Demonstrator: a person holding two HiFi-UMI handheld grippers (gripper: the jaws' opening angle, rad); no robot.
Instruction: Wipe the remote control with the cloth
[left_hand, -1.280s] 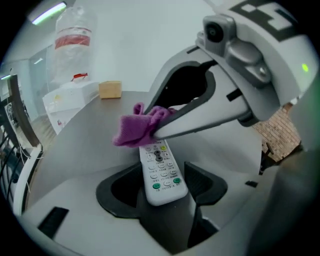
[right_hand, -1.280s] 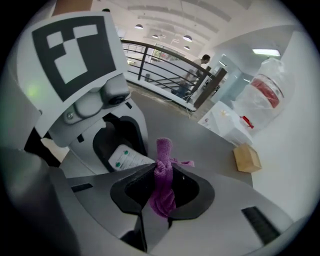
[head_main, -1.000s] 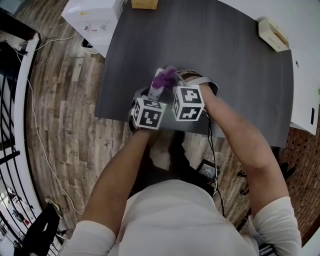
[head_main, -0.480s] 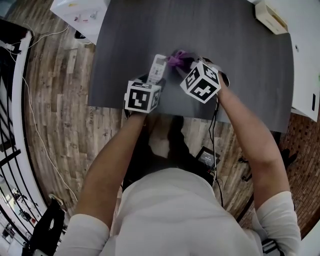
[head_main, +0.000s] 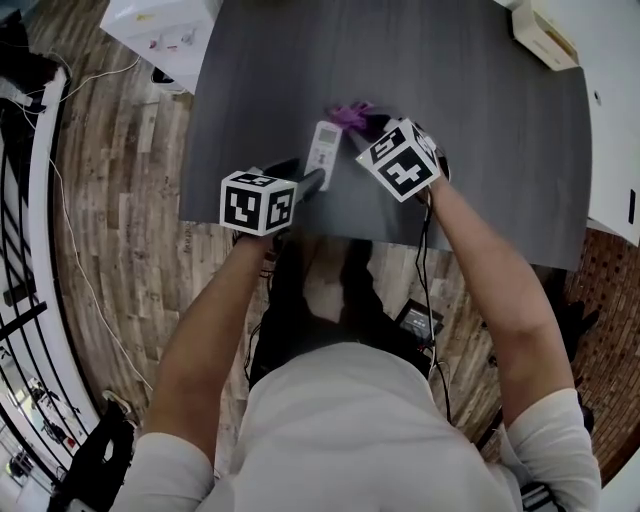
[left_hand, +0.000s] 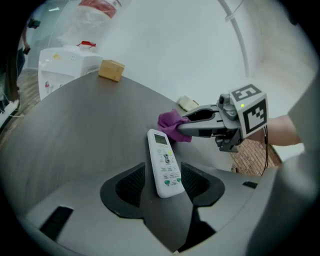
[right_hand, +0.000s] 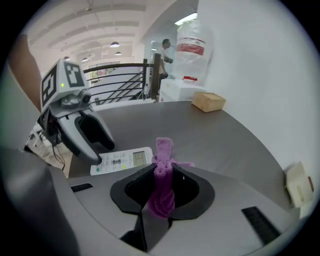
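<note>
Though its print is illegible, the remote control (left_hand: 163, 162) seemingly touches cloth (left_hand: 171, 124).

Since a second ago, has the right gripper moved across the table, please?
Yes. The right gripper, holding the cloth, moved rightward, farther from the near edge of the table.

Labels on remote control (left_hand: 163, 162) too small to read; cloth (right_hand: 161, 192) lower end hidden between right gripper (right_hand: 164, 169) jaws.
</note>
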